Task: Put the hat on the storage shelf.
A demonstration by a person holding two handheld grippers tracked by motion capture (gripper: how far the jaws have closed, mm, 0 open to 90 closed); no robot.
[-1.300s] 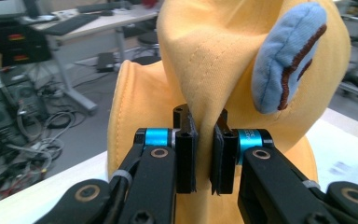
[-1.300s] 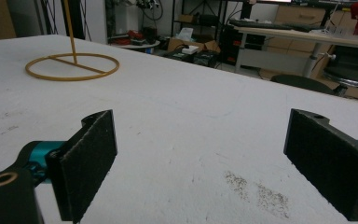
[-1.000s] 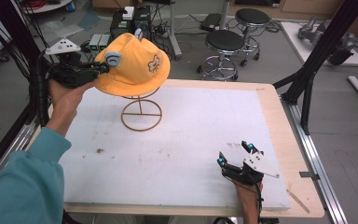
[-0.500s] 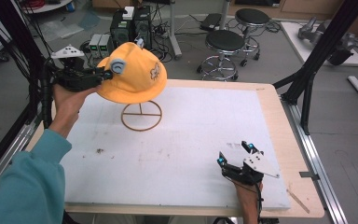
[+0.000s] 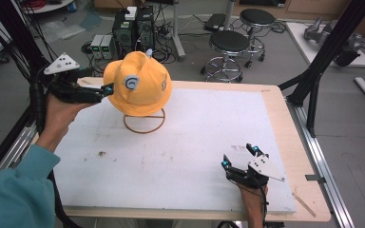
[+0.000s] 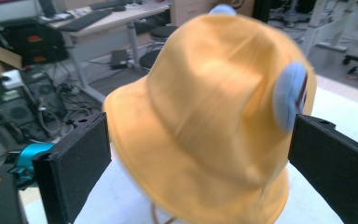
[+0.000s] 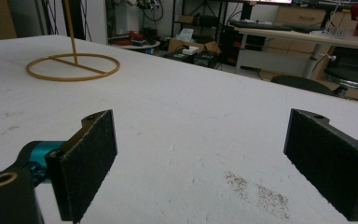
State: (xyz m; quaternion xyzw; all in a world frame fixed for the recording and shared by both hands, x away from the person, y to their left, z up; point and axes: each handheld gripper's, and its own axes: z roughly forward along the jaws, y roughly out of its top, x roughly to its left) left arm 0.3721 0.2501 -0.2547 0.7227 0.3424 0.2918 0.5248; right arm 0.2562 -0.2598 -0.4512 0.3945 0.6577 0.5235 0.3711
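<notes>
The hat (image 5: 139,84) now sits on the wire stand (image 5: 144,122) at the far left of the bench (image 5: 185,142), lower than a second ago. The left gripper (image 5: 105,90) jaws have just been opening and stand wide beside the brim, releasing it; placement appears complete. The right gripper (image 5: 240,156) rests open at the near edge, empty.

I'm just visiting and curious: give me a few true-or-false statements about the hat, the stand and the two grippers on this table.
1. The hat is yellow. True.
2. The hat lies flat on the table. False: it sits on the stand.
3. The left gripper is clamped on the hat. False: its jaws have just opened and stand apart at the hat's sides.
4. The right gripper is open with nothing between its jaws. True.
5. The stand has a square base. False: it is a ring.
</notes>
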